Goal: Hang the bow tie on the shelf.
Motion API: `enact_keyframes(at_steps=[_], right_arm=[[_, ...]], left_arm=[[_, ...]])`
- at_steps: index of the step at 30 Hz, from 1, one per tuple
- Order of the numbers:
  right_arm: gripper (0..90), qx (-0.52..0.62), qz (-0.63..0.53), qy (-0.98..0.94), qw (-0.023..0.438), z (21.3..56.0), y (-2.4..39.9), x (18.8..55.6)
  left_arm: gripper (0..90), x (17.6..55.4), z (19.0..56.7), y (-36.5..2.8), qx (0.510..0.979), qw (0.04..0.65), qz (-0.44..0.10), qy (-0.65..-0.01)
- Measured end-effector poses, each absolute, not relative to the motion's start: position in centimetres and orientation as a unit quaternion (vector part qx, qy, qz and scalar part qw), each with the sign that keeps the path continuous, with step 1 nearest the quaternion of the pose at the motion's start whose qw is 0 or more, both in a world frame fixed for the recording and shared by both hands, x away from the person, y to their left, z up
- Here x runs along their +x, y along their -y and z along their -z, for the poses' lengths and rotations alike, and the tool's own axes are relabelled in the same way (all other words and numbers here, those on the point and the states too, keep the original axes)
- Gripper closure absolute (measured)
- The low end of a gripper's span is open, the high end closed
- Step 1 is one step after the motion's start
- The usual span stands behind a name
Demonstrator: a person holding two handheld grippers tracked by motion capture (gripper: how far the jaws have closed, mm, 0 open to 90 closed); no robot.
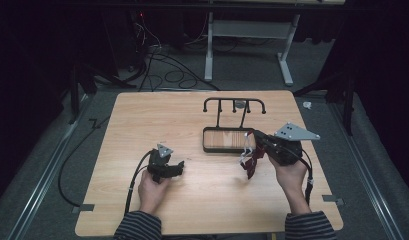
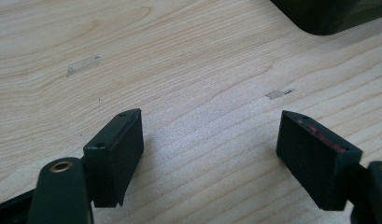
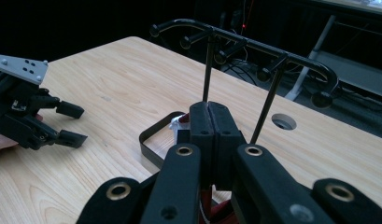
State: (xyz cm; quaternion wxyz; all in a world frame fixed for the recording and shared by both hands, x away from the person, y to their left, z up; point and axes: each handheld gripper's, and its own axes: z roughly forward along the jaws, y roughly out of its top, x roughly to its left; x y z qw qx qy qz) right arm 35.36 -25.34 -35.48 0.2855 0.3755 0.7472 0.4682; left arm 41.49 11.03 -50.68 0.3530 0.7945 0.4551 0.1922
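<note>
A black hanger rack (image 1: 234,103) with several hooks stands on a black-rimmed tray base (image 1: 227,129) at the table's middle right. My right gripper (image 1: 255,145) hovers by the base's right end, shut on a dark red thing with a white strap (image 1: 250,166) that dangles below the jaws. In the right gripper view the jaws (image 3: 209,109) press together in front of the rack (image 3: 254,44), with red and white showing beneath them (image 3: 224,213). My left gripper (image 1: 180,167) rests low on the table at the left, open, with bare wood between its pads (image 2: 209,149).
The wooden table (image 1: 192,205) carries small bits of tape (image 2: 83,65) and has a round hole (image 3: 284,122) near its far right. A dark edge of the tray base (image 2: 319,14) lies ahead of the left gripper. Cables and a desk frame (image 1: 247,30) sit on the floor behind.
</note>
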Motion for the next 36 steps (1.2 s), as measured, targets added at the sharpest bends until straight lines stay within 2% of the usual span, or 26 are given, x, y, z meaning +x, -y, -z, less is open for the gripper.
enact_keyframes(at_steps=[36], right_arm=[[90.0, 0.364, -0.469, -0.752, 0.286, 33.4, 23.5, 39.0]], left_arm=[[23.6, 41.5, 50.7, -11.0, 0.795, 0.353, -0.192, -0.455]])
